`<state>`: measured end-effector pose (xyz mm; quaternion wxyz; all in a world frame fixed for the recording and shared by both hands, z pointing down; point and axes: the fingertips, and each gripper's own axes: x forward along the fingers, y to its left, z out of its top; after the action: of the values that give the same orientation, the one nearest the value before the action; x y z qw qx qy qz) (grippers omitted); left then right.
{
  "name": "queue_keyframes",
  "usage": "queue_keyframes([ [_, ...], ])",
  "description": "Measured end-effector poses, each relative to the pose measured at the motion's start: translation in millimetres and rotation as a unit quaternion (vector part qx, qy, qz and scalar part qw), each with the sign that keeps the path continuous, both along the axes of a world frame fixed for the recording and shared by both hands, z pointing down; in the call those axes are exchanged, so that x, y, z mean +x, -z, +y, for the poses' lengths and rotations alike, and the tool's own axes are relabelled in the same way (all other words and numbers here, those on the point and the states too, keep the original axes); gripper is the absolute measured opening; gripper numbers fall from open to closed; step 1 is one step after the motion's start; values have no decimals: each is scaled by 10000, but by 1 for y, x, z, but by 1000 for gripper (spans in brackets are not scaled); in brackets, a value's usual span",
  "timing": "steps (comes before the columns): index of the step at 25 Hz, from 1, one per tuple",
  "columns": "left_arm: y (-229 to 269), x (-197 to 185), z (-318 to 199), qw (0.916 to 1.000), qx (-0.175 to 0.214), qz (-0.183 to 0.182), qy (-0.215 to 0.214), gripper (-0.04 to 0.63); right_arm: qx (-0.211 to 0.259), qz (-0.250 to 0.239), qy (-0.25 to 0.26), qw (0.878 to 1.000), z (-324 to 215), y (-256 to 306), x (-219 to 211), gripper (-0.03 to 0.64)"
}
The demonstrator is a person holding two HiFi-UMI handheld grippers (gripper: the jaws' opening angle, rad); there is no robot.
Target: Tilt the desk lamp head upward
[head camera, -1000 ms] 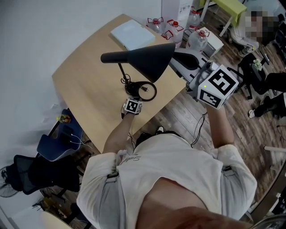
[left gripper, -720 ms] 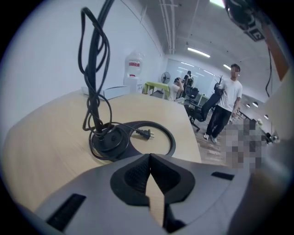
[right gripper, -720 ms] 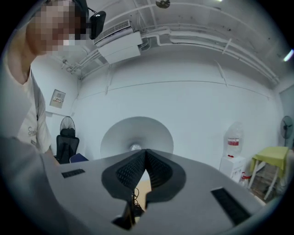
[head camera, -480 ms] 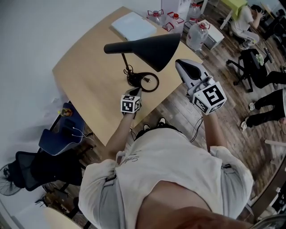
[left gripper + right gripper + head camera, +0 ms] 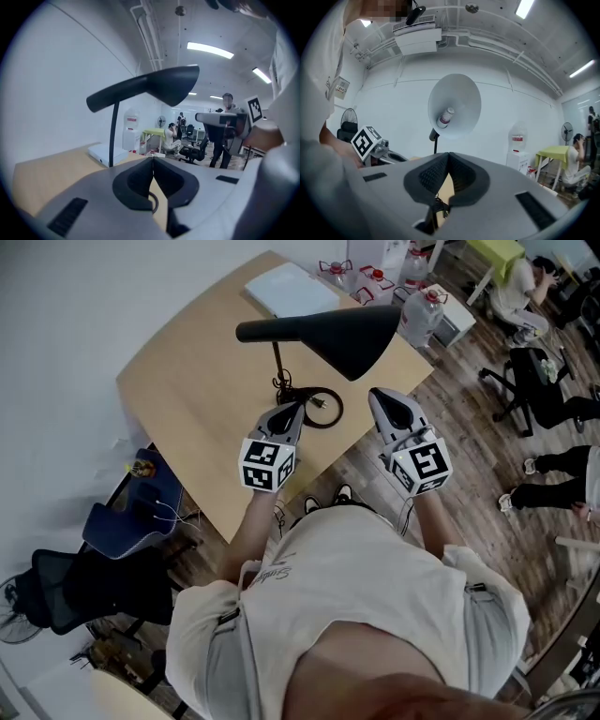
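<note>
Nearest the person, the left gripper (image 5: 292,411) and the right gripper (image 5: 382,399) hover at the front edge of the desk (image 5: 187,399). In each gripper view the jaws meet at their tips with nothing between them; neither touches the lamp.

Just beyond the left gripper lies the lamp's ring base (image 5: 316,409) with its coiled cord. A thin stem (image 5: 278,362) rises from it.

Above the stem sits the lamp head (image 5: 361,334), a dark cone whose wide mouth faces the right gripper. The right gripper view looks into the pale inside of the shade, at the bulb (image 5: 446,117). A narrow tail (image 5: 258,331) runs back from the cone, past the stem.

The shade looks rigid, smooth and probably slippery, and light enough to move by its rim. The slim base and stem suggest the lamp would tip or slide if pushed. A sound hold is likely one gripper on the stem or base, the other pinching the shade's rim or tail.

Farther off, a white box (image 5: 286,289) rests on the desk's far corner.
</note>
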<state>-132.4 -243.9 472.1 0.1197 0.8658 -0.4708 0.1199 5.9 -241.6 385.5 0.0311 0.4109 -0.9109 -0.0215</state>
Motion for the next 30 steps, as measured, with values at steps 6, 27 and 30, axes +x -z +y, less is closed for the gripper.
queue_keyframes([
  [6,45,-8,1,9980,590,160,147,15,70,-73,-34,9999,2,-1,-8,-6],
  [27,77,-6,19,9946,1003,189,177,15,69,69,122,9999,15,-6,-16,-6],
  [30,79,-4,20,9946,1015,174,138,15,95,53,146,9998,17,-5,-16,-6],
])
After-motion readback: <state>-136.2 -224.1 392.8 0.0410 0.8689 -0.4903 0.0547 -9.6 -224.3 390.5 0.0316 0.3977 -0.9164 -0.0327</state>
